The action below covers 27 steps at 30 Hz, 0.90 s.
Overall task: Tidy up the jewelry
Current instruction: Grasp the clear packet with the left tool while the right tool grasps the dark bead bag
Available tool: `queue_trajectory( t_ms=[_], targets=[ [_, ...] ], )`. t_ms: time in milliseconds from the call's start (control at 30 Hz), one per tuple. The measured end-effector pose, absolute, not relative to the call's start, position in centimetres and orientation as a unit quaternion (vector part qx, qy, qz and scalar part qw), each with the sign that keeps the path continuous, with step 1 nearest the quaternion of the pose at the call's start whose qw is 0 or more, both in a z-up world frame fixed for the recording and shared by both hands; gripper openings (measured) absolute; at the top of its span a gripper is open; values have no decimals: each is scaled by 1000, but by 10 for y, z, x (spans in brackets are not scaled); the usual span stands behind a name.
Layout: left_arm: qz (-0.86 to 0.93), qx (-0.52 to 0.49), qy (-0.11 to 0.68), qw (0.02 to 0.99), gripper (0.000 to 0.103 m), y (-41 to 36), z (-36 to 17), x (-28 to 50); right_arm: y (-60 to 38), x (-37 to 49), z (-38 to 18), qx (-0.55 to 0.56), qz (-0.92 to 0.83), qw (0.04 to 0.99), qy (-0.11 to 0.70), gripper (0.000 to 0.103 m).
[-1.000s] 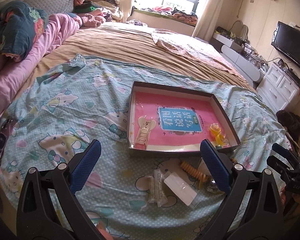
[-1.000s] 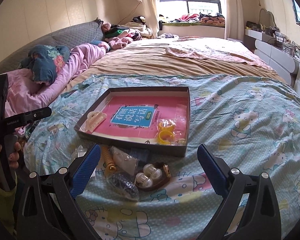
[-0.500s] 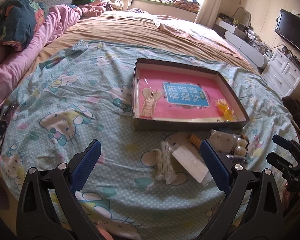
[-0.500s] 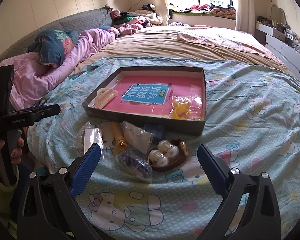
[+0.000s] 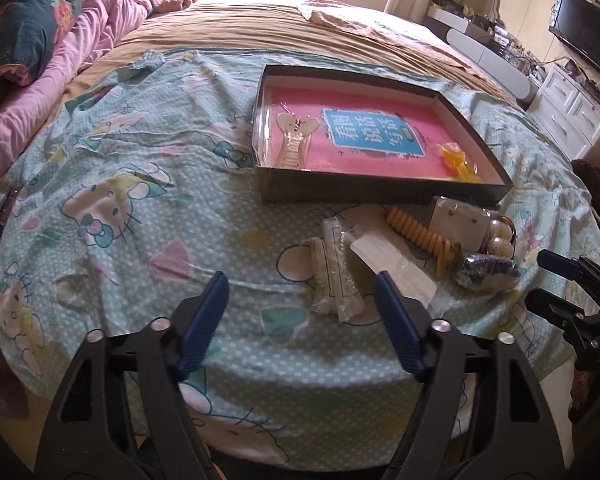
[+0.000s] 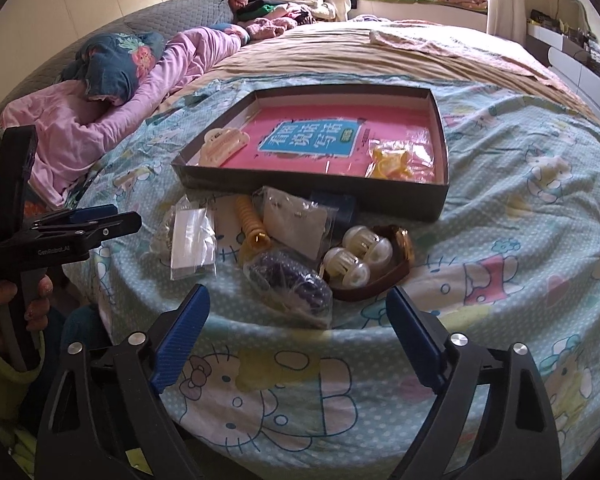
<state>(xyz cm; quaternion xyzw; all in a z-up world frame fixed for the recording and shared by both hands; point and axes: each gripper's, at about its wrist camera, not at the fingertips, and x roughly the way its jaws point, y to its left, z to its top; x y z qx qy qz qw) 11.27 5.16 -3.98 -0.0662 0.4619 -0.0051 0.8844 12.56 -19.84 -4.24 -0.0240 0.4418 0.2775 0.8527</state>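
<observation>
- Here, the left gripper (image 5: 302,294) hangs above the bed's near edge, jaws wide apart and holding nothing; its blue pads (image 5: 204,320) frame a patch of bedspread (image 5: 112,184).
- Just past its right pad lie clear packets (image 5: 340,276) with pale pieces inside, flat on the bedspread.
- The right gripper (image 6: 296,320) also hangs over the near edge, jaws wide and empty.
- Just ahead of it, between the pads, sits a bag of dark beads (image 6: 290,280), touching a brown strap (image 6: 384,276) that has two pearly round clips (image 6: 358,254) lying on it.
- Behind those are a yellow coil (image 6: 250,224) and a bagged white card (image 6: 294,224).
- Farther on, touching this pile, stands a shallow dark box (image 6: 440,196) with a pink floor.
- Inside the box, a cream hair claw (image 6: 224,146) lies at the left end and a bagged yellow piece (image 6: 390,160) at the right end, well apart.
- From the right wrist view, the left gripper (image 6: 112,220) shows at the left edge, beside the pile.
</observation>
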Motion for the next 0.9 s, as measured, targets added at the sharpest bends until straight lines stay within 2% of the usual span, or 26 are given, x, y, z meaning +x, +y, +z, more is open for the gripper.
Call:
queue_trajectory(
  t_ms=[67,133,200,233,267,300,533,900],
  targets=[
    [-12,-70,468,881,45,49,-44,114,-199,128,-48,-22,278,849,449,77],
    [-18,-72,475,877,39,47,-49,115,-198,130,-53,-19,279,845,456,71],
    [-22,-72,482,873,38,44,-55,117,-199,132,-59,-12,284,840,462,63],
    [-24,-72,484,872,36,43,-56,117,-198,133,-61,-11,286,838,464,57],
    [-26,-72,487,870,35,42,-59,118,-197,133,-63,-10,291,835,468,46],
    [-26,-71,489,869,35,41,-60,118,-195,133,-66,-10,298,829,473,43],
    [-24,-75,492,867,36,41,-68,124,-183,132,-67,-31,319,827,462,43],
    [-43,-81,491,866,36,37,-70,128,-164,148,-79,-58,337,828,444,58]
  ],
)
